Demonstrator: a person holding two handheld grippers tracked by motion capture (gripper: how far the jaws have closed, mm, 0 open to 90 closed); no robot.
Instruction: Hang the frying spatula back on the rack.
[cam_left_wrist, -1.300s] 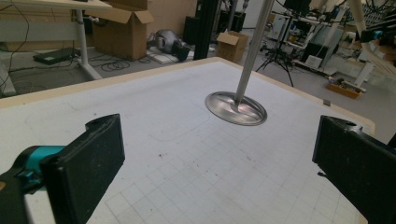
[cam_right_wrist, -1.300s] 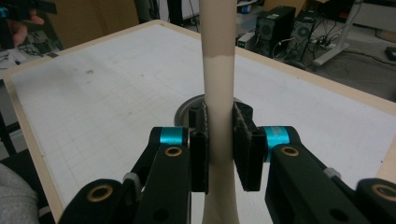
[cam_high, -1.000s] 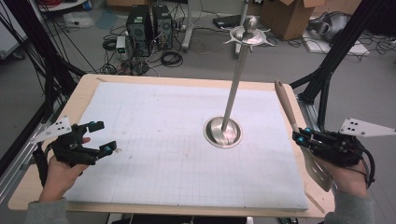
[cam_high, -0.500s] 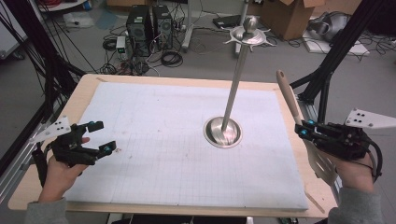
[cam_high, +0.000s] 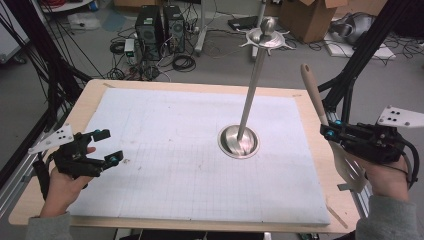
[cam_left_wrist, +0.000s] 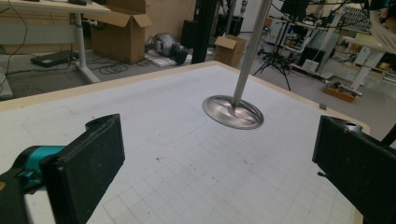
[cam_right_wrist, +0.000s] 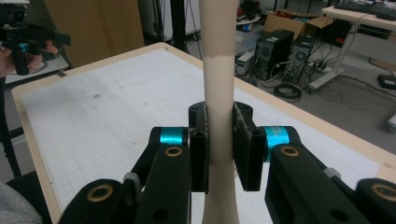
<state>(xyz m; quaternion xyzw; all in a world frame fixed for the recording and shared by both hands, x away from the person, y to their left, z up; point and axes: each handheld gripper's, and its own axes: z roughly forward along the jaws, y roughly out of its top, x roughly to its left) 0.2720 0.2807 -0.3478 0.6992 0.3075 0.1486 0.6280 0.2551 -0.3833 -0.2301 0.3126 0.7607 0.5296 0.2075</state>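
Right gripper (cam_high: 326, 133) is clamped on the beige handle of the slotted spatula (cam_high: 320, 112), at the right edge of the table (cam_high: 95, 90). In the right gripper view both pads press the handle (cam_right_wrist: 218, 93) from either side, gripping low on the shaft. I hold it there so the handle end points up and far while the slotted blade (cam_high: 348, 167) hangs near my hand, off the board's right border. My judgement: this keeps the top end free for hanging on the rack.

Left gripper (cam_high: 106, 146) rests near the left edge over the white grid mat (cam_high: 165, 150), jaws apart, nothing between them. It is parked well away, so it does not crowd the work.

The steel stand (cam_high: 252, 80) rises from its round base (cam_high: 238, 141), right of centre on the mat, leaning slightly in the high view, with hooks around the crown (cam_high: 266, 37) at the top.

Room: open mat between spatula and stand, nothing in the path. Tight spots, as I judge them: the table's right edge under the blade, and the hook prongs near the crown.
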